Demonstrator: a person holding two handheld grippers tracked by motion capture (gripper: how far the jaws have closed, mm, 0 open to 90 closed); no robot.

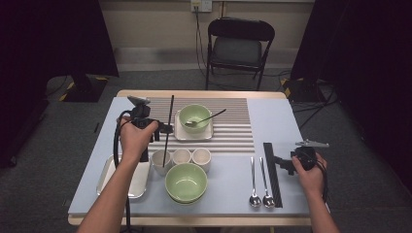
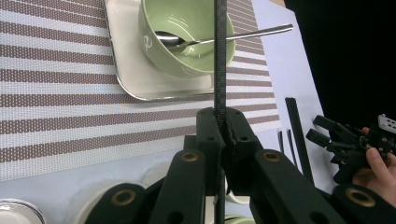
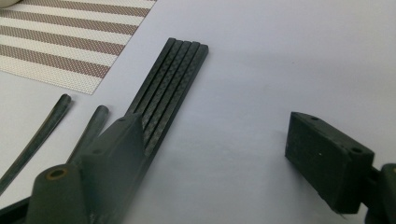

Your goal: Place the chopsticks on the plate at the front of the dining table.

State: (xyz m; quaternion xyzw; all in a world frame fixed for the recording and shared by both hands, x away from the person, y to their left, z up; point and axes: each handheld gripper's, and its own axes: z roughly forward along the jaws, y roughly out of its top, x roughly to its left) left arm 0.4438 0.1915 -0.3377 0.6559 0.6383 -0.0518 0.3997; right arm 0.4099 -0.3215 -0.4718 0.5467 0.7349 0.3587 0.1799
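Dark curtains and a folding chair (image 1: 240, 44) back the pale worktop (image 1: 286, 121), striped mat (image 1: 233, 127) at its far middle. Your left hand-held gripper (image 1: 163, 129) is clamped tight on one black chopstick (image 1: 168, 130), held above the cups (image 1: 181, 156), just left of the tray (image 1: 179, 135) with the green bowl (image 1: 195, 117) and spoon (image 1: 206, 118). Step looks like: laying chopsticks at the place setting. Next: lower it beside the tray, then release. Your right hand-held gripper (image 1: 281, 161) has jaws spread wide, holding nothing, touching the remaining chopsticks (image 1: 272, 172) near two spoons (image 1: 260, 183). Left gripper view shows the stick pinched dead between the pads (image 2: 236, 140); right gripper view shows four sticks (image 3: 170, 91) lying side by side, which high view blurs into one strip.
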